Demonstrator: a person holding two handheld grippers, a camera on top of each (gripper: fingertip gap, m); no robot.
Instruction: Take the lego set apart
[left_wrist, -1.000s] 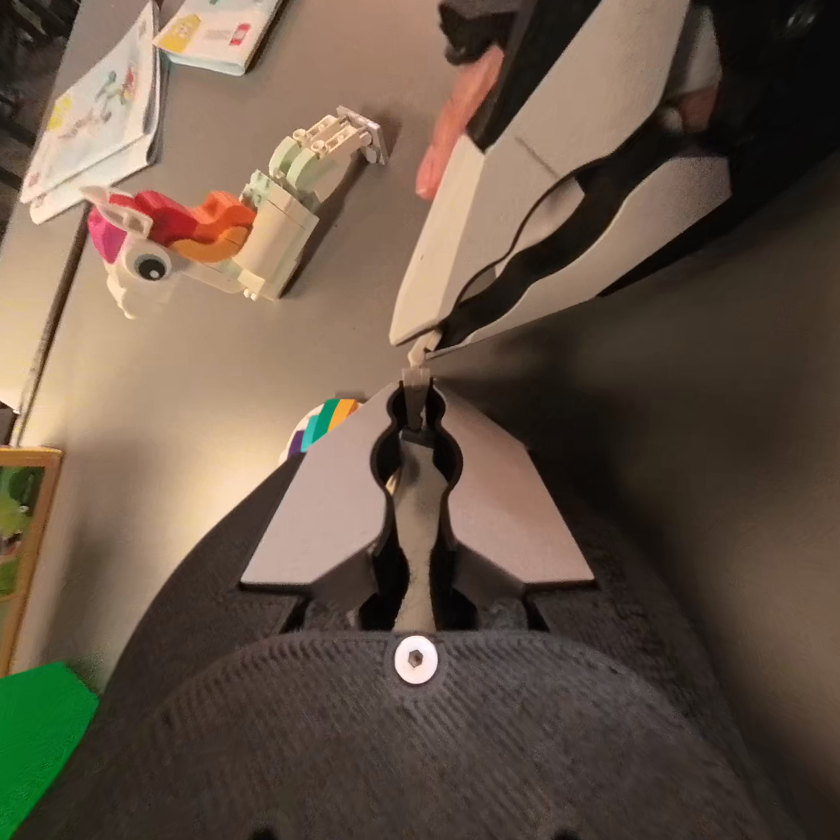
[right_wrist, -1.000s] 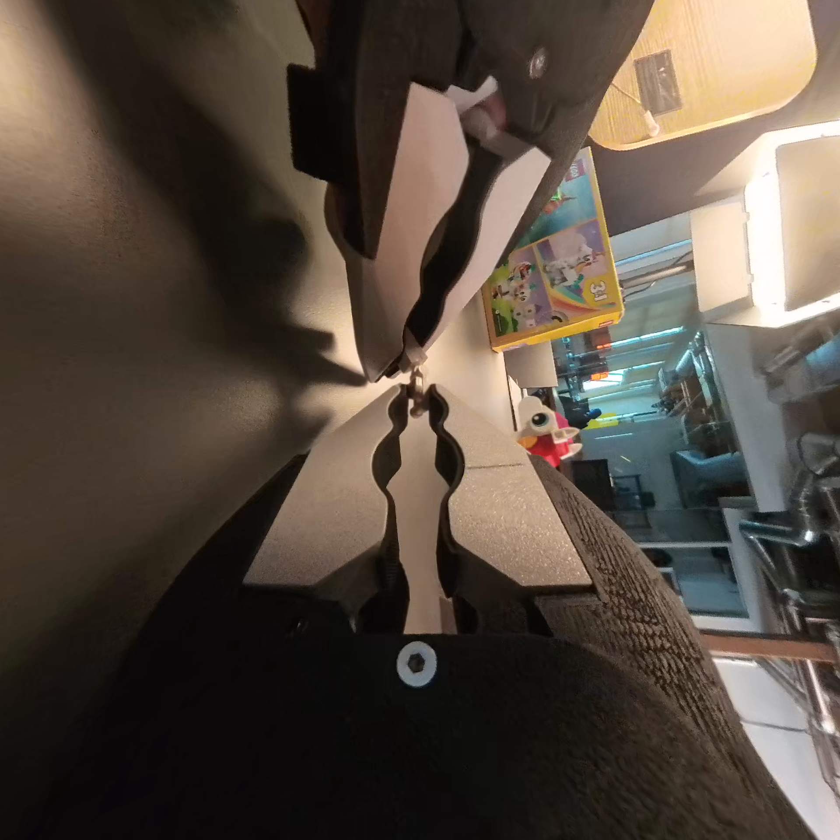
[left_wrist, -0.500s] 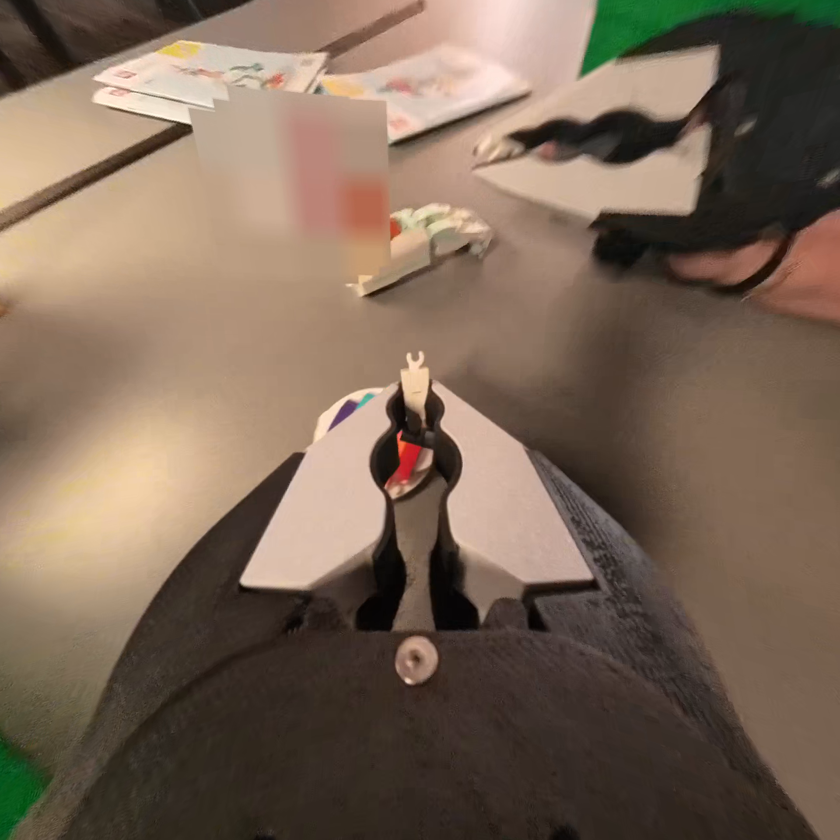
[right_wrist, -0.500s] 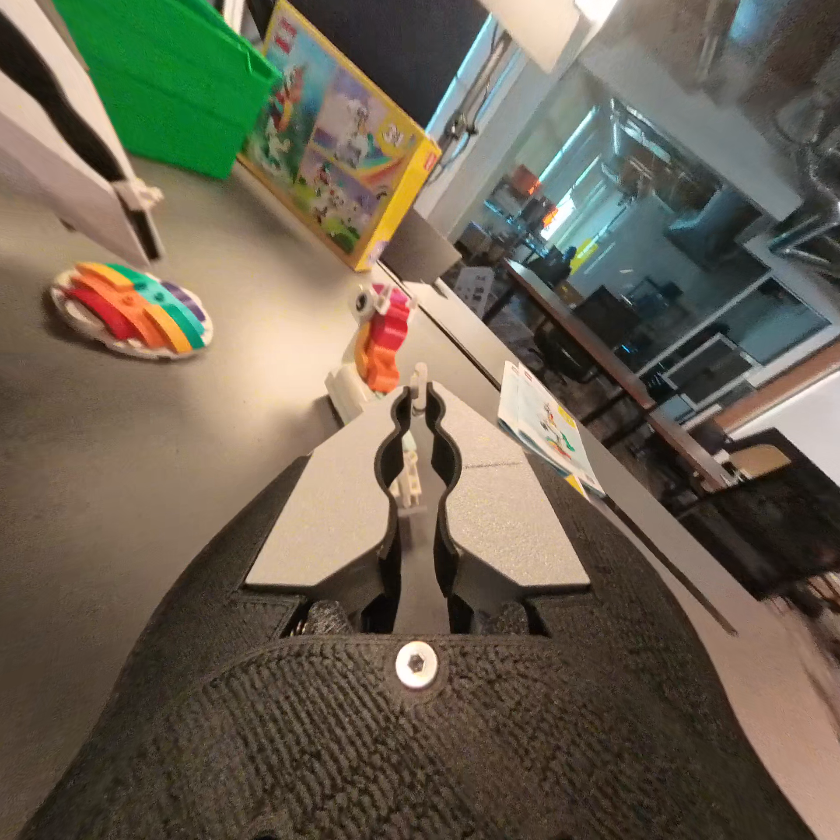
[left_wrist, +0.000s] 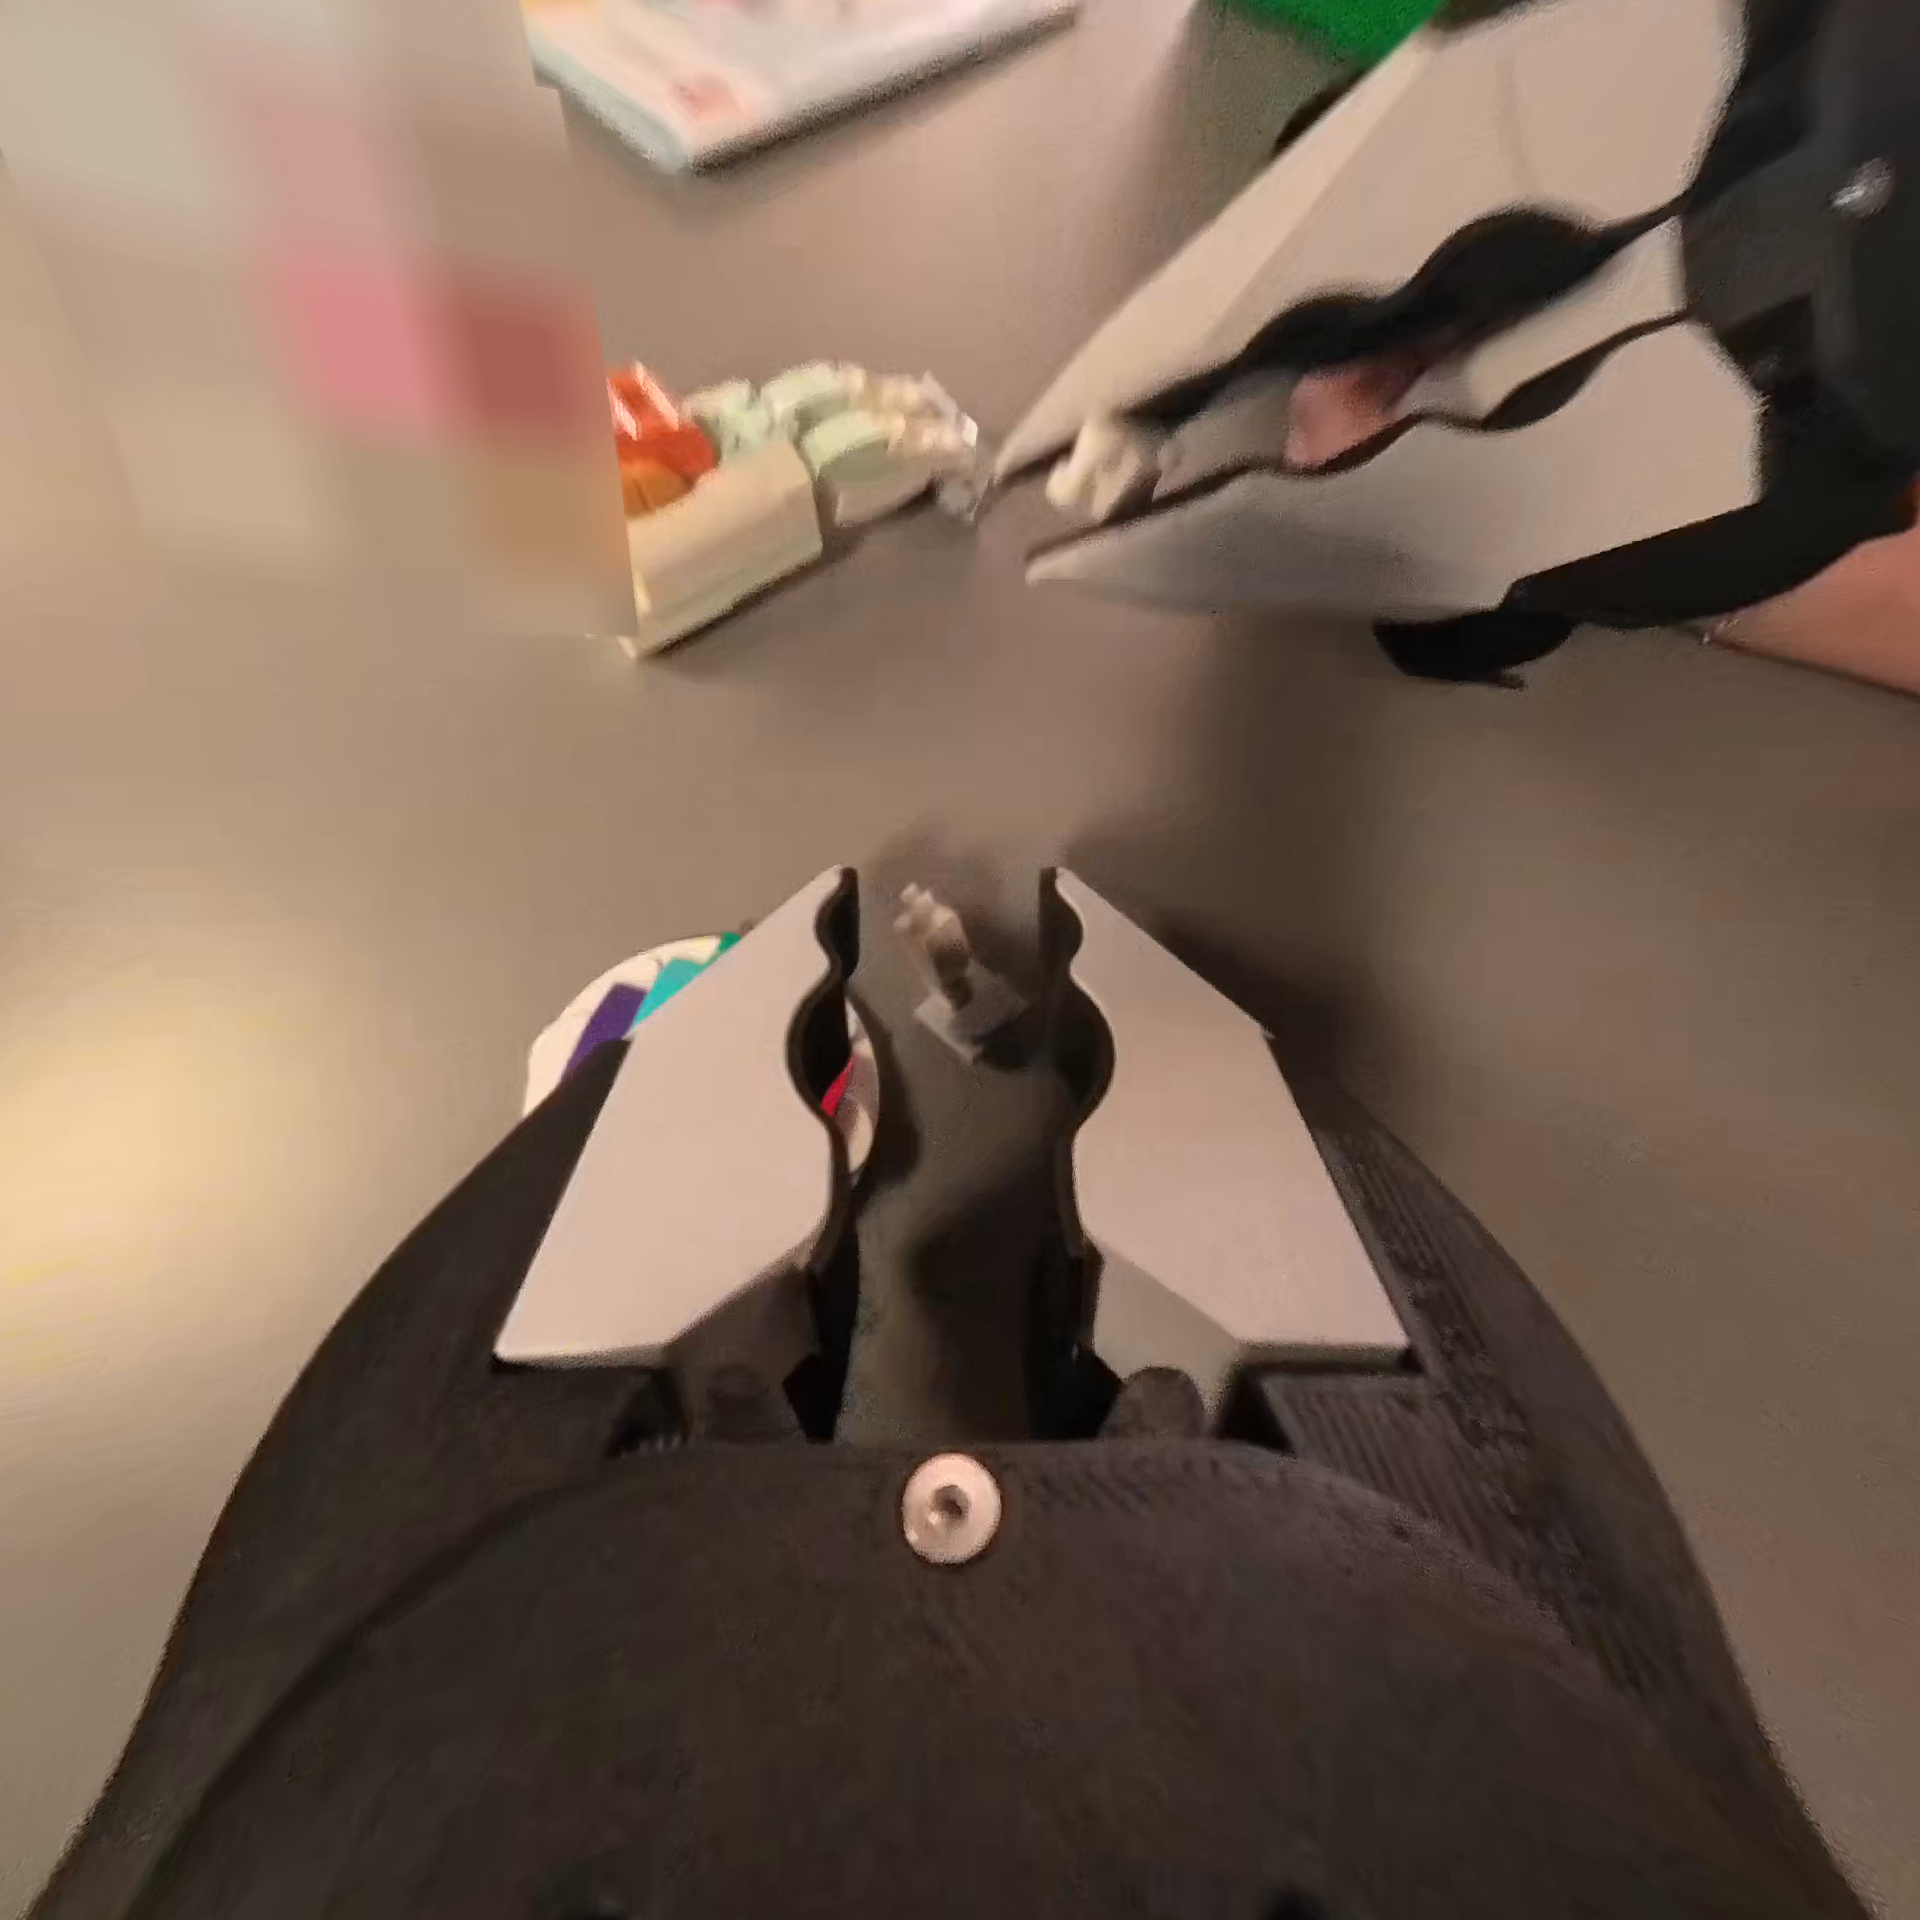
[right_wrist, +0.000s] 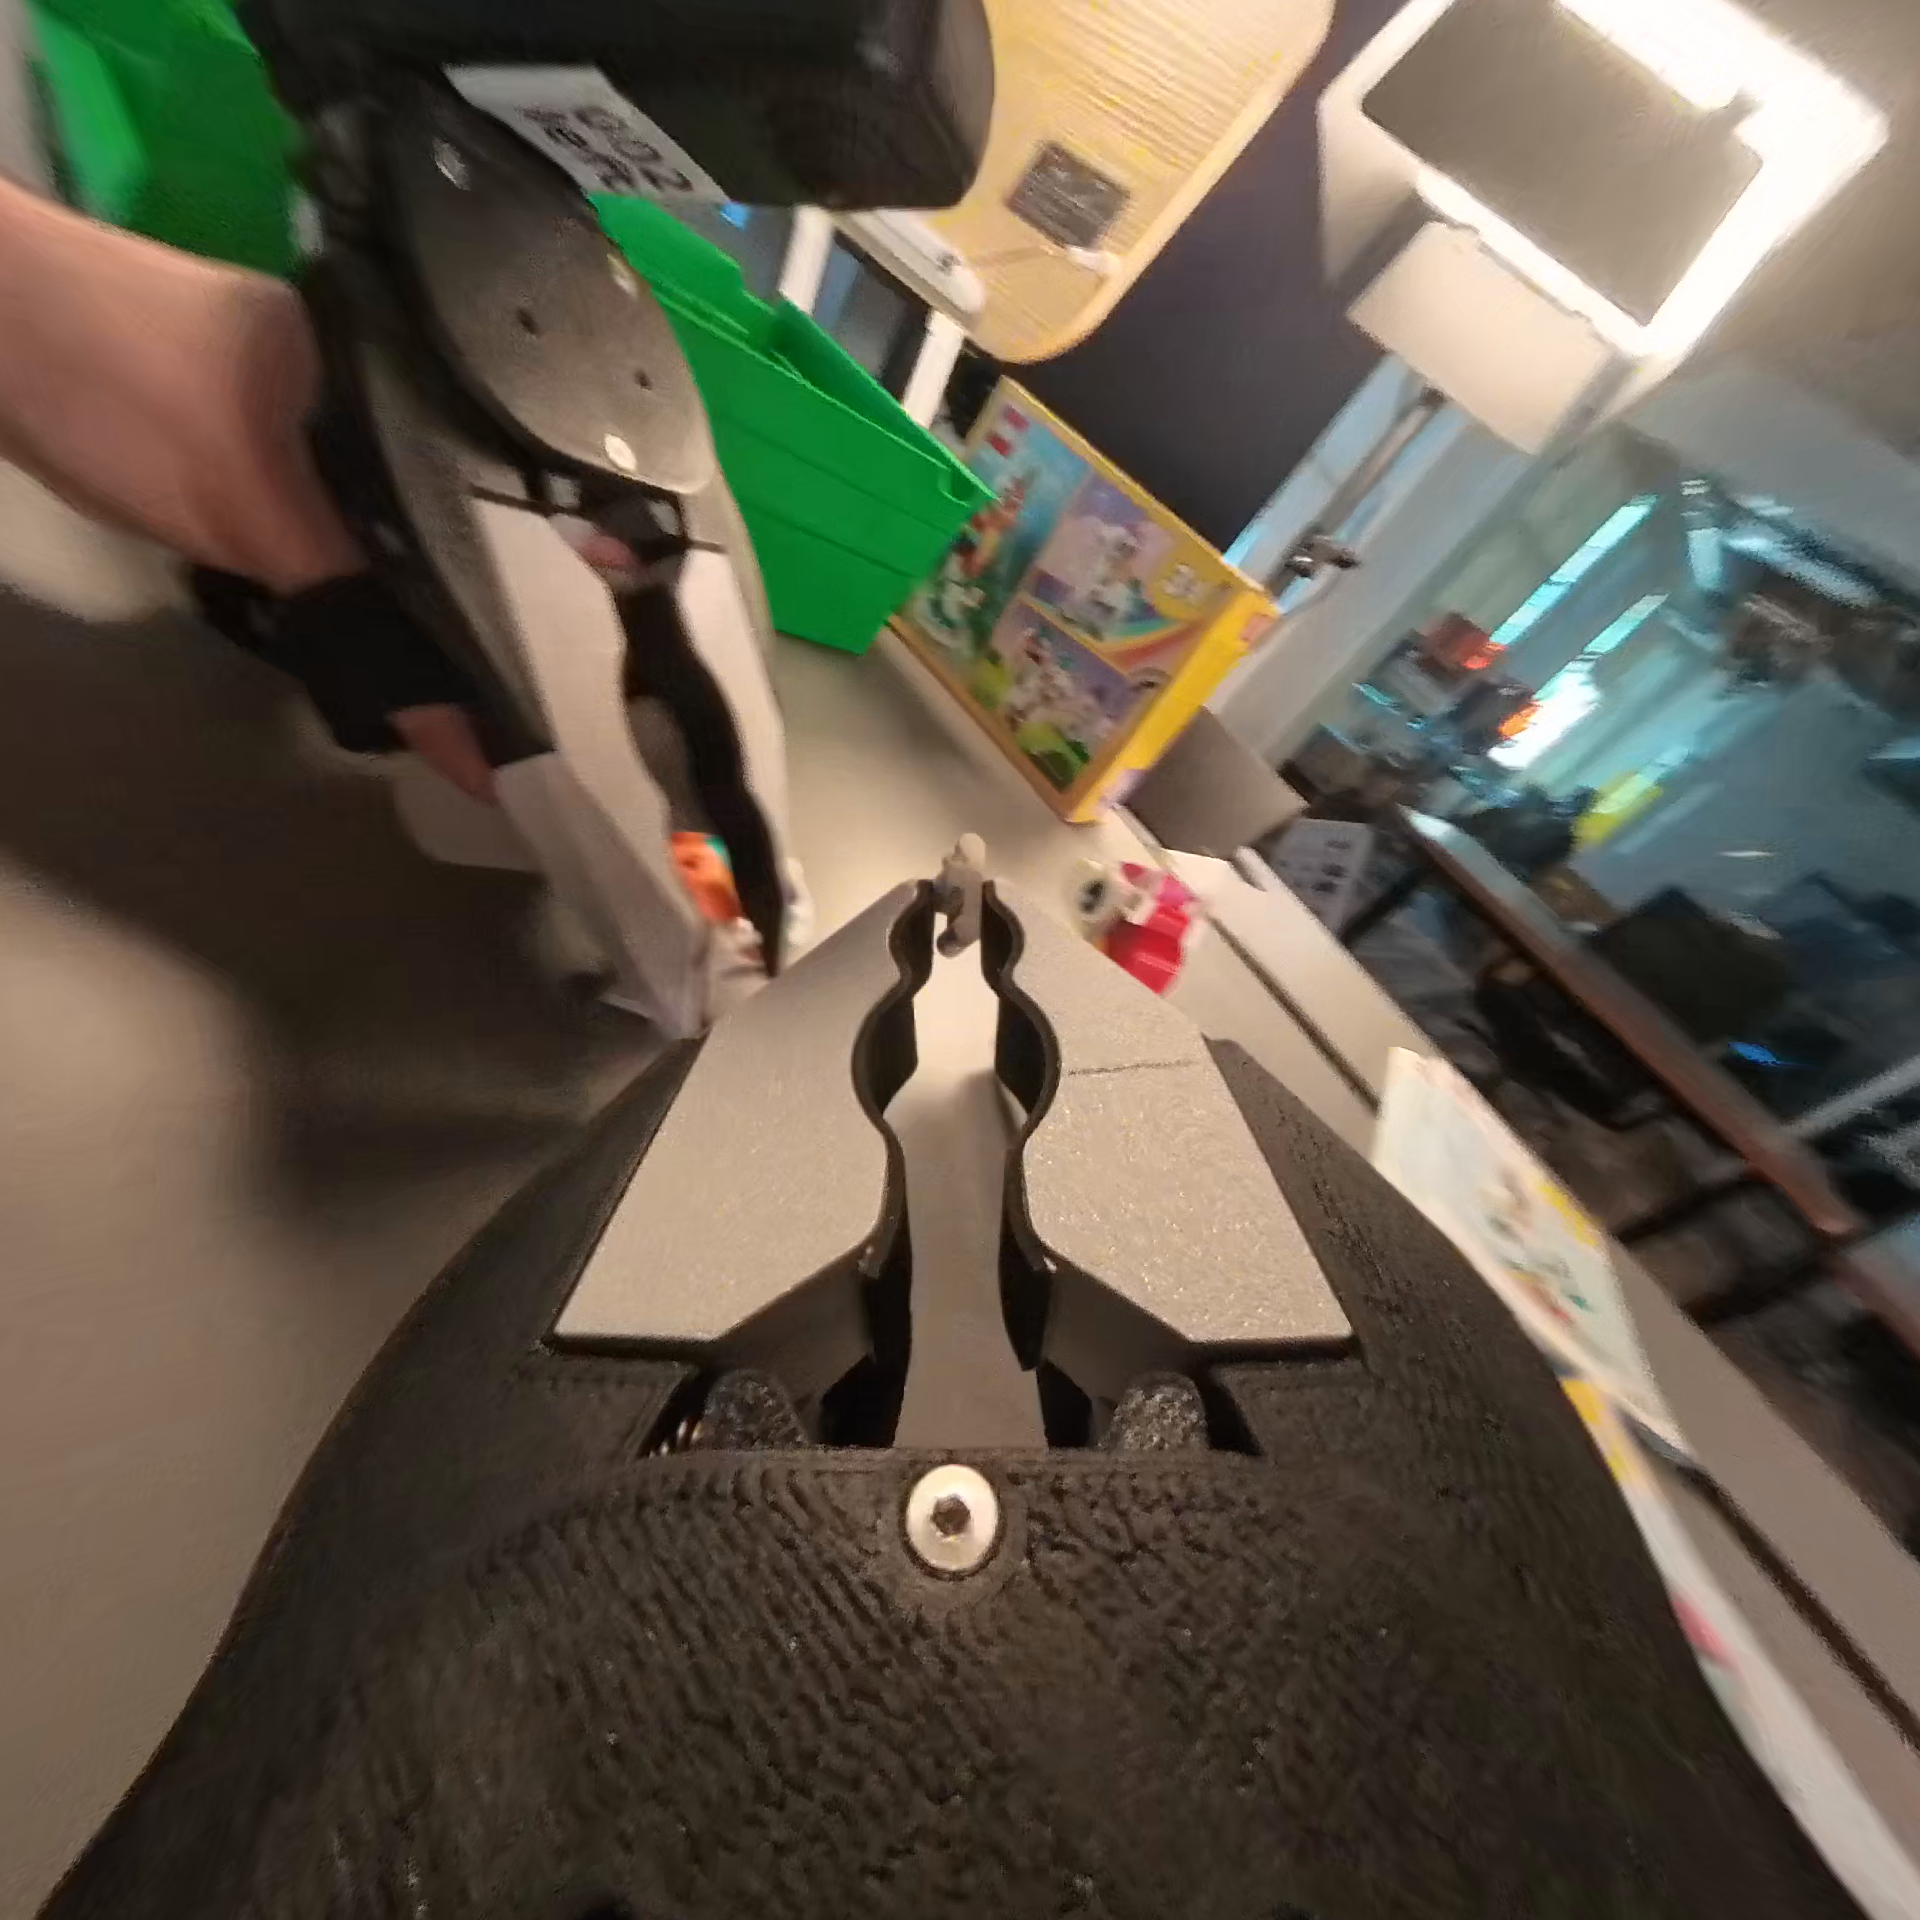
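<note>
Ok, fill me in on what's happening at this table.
A person is taking a lego set apart with two handheld grippers. The left gripper is open, and a small grey piece sits between its fingers, apparently released. The right gripper is shut on a small white piece. The partly dismantled unicorn model and a rainbow piece lie on the grey table.

Lego unicorn lying on its side on the desk

Small grey piece loose nearby; rainbow disc flat; another tiny piece pinched aloft.
</note>
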